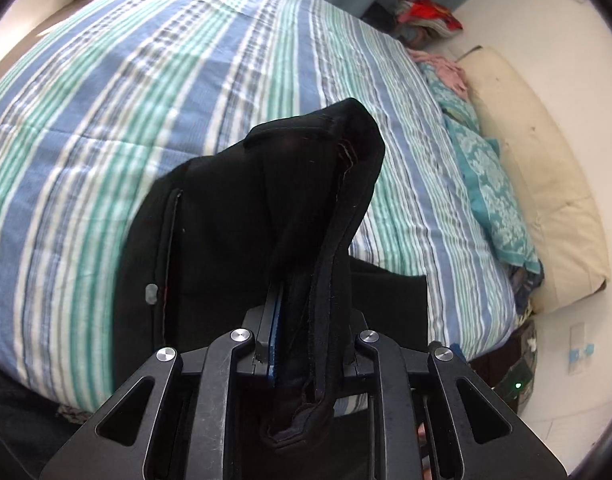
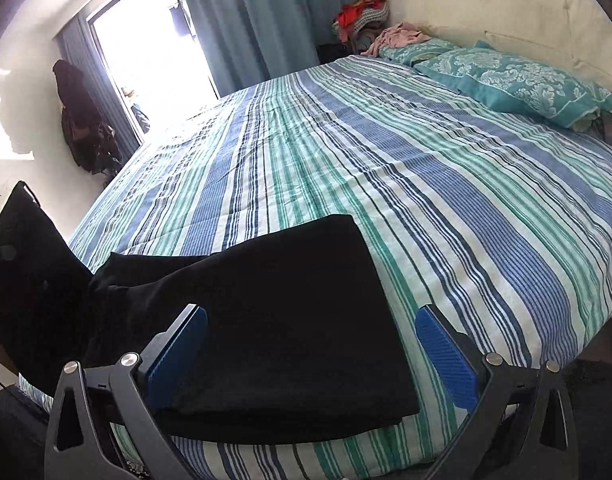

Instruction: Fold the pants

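Black pants (image 2: 274,320) lie on the striped bedspread (image 2: 446,200) near the bed's front edge, one end flat and layered. My left gripper (image 1: 306,320) is shut on the waistband end of the pants (image 1: 266,200) and holds it lifted above the bed; the cloth drapes over its fingers. In the right wrist view this raised end (image 2: 22,248) shows at the far left. My right gripper (image 2: 312,344) is open, its blue pads (image 2: 446,356) on either side of the flat end, just above it.
Teal patterned pillows (image 2: 506,80) and a cream headboard cushion (image 1: 538,184) line the bed's right side. A pile of clothes (image 2: 362,16) sits at the far corner. Blue curtains (image 2: 266,12) and a bright window (image 2: 146,48) are behind. Dark items hang on the left wall (image 2: 82,120).
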Demonstrator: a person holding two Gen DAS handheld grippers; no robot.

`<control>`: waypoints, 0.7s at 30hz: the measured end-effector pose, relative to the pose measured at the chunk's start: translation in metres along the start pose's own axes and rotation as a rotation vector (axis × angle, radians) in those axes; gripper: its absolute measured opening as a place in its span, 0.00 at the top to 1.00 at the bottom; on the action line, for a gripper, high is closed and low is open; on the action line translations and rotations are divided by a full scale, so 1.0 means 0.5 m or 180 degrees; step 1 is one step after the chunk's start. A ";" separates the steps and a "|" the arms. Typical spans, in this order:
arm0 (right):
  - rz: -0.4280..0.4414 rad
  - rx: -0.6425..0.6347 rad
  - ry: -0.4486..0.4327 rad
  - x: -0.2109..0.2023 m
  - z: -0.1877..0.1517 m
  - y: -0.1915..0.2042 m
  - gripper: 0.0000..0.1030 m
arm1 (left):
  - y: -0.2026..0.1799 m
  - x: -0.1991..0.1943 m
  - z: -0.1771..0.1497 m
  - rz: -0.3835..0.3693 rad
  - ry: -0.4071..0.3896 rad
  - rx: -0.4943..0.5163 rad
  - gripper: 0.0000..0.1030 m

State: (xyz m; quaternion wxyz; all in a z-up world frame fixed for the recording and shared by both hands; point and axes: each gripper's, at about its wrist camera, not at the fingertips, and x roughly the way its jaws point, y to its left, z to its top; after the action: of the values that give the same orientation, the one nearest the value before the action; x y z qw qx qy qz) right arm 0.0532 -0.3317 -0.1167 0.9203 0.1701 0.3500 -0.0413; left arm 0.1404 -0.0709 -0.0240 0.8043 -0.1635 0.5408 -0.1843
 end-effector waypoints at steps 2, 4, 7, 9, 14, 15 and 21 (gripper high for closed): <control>-0.0027 0.0031 -0.0025 -0.006 0.001 -0.009 0.00 | -0.047 0.069 -0.016 0.0100 0.0132 0.0221 0.76; 0.0028 0.0124 -0.0065 -0.013 0.003 -0.021 0.00 | -0.072 0.139 -0.030 0.0019 0.0372 0.0283 0.57; 0.0553 0.0522 -0.0270 -0.041 0.009 -0.055 0.00 | -0.066 0.186 -0.048 -0.0166 0.0627 0.0136 0.55; 0.0846 0.0773 -0.0473 -0.062 0.011 -0.083 0.00 | -0.067 0.158 -0.054 -0.0289 0.0557 0.0176 0.53; 0.1302 0.1202 -0.0536 -0.058 0.004 -0.125 0.00 | -0.044 -0.001 -0.031 -0.0258 -0.0058 0.0543 0.28; 0.1320 0.1163 -0.0459 -0.049 0.005 -0.117 0.00 | -0.024 -0.031 -0.028 -0.0166 -0.0226 0.0560 0.21; 0.1580 0.0111 0.0600 0.036 -0.007 0.060 0.00 | 0.185 -0.069 -0.040 0.0642 -0.0697 0.0109 0.18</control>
State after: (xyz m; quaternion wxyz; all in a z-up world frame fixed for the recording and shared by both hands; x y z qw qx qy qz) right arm 0.0705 -0.3015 -0.1223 0.8625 0.2696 0.3809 0.1957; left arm 0.1209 0.0253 -0.0459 0.8756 -0.1137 0.4603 -0.0928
